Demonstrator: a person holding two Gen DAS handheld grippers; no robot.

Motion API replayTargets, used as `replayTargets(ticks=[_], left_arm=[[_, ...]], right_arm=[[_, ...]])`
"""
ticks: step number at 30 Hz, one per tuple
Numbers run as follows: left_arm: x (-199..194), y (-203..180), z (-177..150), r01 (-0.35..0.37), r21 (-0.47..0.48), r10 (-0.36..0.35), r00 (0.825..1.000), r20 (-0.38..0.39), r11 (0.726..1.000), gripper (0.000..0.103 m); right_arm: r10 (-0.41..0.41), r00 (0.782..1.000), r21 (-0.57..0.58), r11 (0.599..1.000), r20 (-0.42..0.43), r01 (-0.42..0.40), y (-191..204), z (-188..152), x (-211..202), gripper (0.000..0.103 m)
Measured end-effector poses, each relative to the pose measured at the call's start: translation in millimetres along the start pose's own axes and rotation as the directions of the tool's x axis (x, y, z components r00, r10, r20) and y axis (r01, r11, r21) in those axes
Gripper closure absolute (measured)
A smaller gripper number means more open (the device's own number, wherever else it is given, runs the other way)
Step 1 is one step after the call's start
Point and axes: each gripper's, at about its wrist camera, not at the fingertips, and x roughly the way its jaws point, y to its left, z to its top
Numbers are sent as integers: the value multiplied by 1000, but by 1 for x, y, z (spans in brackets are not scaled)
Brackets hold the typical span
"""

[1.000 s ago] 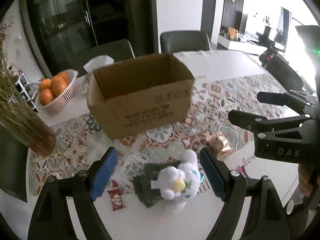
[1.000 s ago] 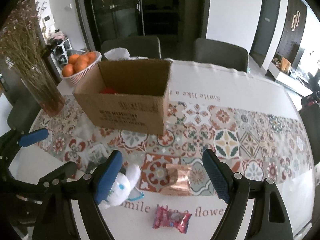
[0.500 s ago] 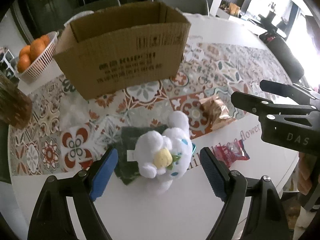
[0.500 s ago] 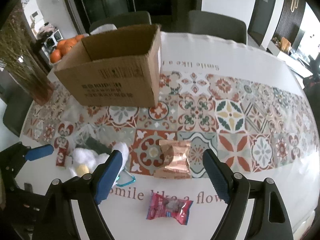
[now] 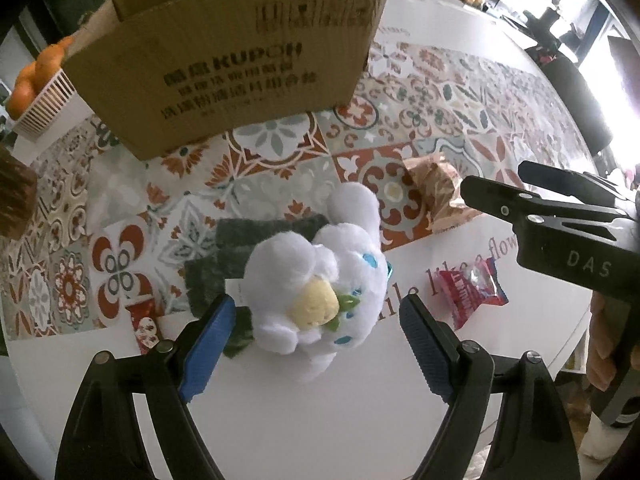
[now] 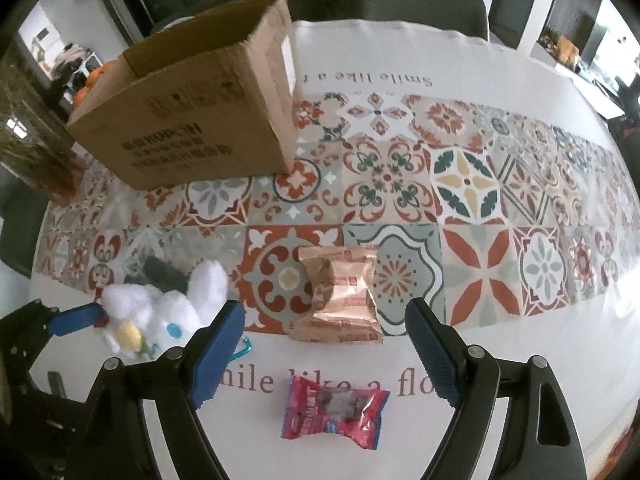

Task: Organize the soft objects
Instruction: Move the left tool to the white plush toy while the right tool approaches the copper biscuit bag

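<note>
Readable: "KUPOH" on the near wall of the cardboard box (image 5: 240, 64), "DAS" on the right gripper (image 5: 588, 266), "Smile like a" across the far edge of the tablecloth (image 6: 384, 78).

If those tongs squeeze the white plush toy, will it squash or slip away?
The plush toy looks fluffy and stuffed, so it would probably squash and then spring back. It seems light for its bulk. Its rounded body lies on a dark cloth, so a push might roll it or drag the cloth along.
</note>
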Motion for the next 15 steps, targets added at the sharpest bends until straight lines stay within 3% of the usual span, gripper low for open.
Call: replayTargets(ticks=[6,15], left_arm=[[14,-3,1,-15,-6,15,999,-33,1000,19],[31,-12,3,-94,3,94,995,-36,996,17]], right_arm=[[10,999,33,999,-39,-8,-10,-3,18,20],[36,998,97,995,-60,-30,-22,-2,43,20]])
